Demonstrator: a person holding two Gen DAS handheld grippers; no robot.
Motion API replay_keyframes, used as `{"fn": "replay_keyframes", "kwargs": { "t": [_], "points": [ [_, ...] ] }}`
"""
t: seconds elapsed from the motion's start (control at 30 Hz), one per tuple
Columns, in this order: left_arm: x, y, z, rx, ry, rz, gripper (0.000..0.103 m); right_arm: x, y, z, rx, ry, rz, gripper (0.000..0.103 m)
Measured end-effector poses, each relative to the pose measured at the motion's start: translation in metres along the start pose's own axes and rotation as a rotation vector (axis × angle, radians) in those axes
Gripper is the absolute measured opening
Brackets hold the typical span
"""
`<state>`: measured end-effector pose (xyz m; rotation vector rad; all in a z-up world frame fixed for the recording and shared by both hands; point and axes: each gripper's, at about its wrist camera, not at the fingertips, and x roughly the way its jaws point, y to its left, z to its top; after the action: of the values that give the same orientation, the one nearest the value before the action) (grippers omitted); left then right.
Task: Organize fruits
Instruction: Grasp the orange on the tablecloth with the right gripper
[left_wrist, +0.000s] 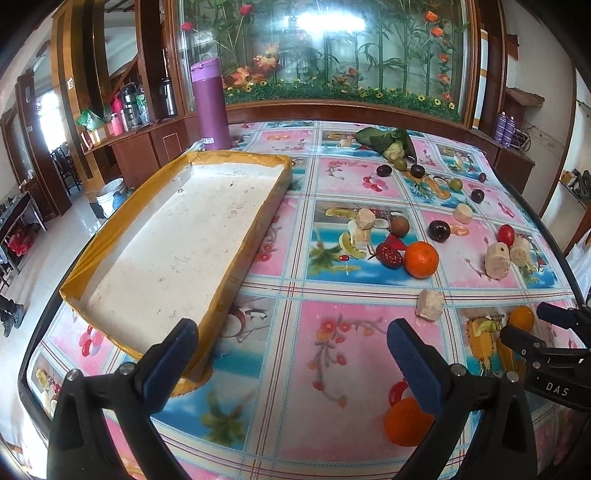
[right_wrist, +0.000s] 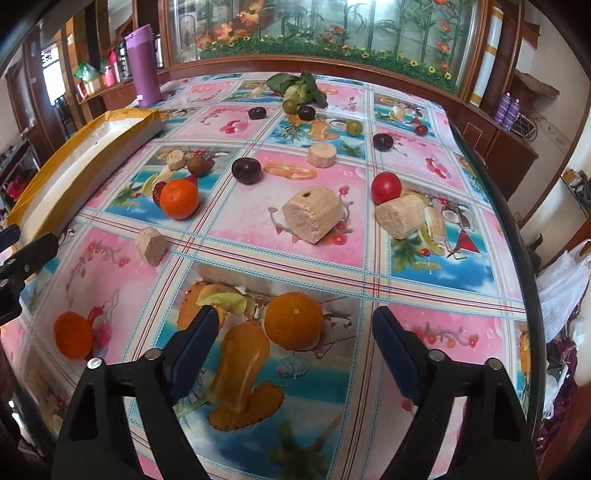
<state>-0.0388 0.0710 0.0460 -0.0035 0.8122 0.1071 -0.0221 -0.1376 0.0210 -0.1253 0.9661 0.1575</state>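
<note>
An orange (right_wrist: 293, 319) sits on the tabletop (right_wrist: 258, 206), stem dimple up. A second orange (right_wrist: 179, 198) lies farther off, touching a dark red fruit, perhaps a date (left_wrist: 389, 256). Dark plums (right_wrist: 246, 170), green fruits (right_wrist: 353, 127) and a red tomato (right_wrist: 386, 186) lie scattered, apart. The yellow-rimmed white tray (left_wrist: 177, 240) stands empty.

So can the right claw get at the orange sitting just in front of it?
Probably yes. The right claw is open, the orange lies just ahead between its fingers, and nothing on the tablecloth blocks the way.
</note>
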Motion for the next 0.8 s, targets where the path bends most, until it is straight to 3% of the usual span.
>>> {"fn": "replay_keyframes", "kwargs": {
  "t": [0.03, 0.17, 0.23, 0.3, 0.8],
  "points": [
    [0.000, -0.001, 0.000, 0.003, 0.004, -0.002, 0.103, 0.002, 0.000, 0.000, -0.002, 0.008, 0.016, 0.067],
    [0.000, -0.003, -0.001, 0.005, 0.016, -0.021, 0.103, 0.008, 0.000, -0.001, -0.006, 0.030, 0.045, 0.055],
    [0.000, -0.007, -0.002, 0.017, 0.015, -0.023, 0.103, 0.009, -0.001, -0.001, -0.008, 0.030, 0.056, 0.039],
    [0.001, -0.011, -0.002, 0.032, 0.022, -0.030, 0.103, 0.009, -0.002, -0.001, -0.020, 0.021, 0.069, 0.031],
    [0.030, -0.079, 0.014, 0.151, 0.130, -0.191, 0.103, -0.005, -0.023, -0.011, -0.015, 0.000, 0.098, 0.031]
  ]
}}
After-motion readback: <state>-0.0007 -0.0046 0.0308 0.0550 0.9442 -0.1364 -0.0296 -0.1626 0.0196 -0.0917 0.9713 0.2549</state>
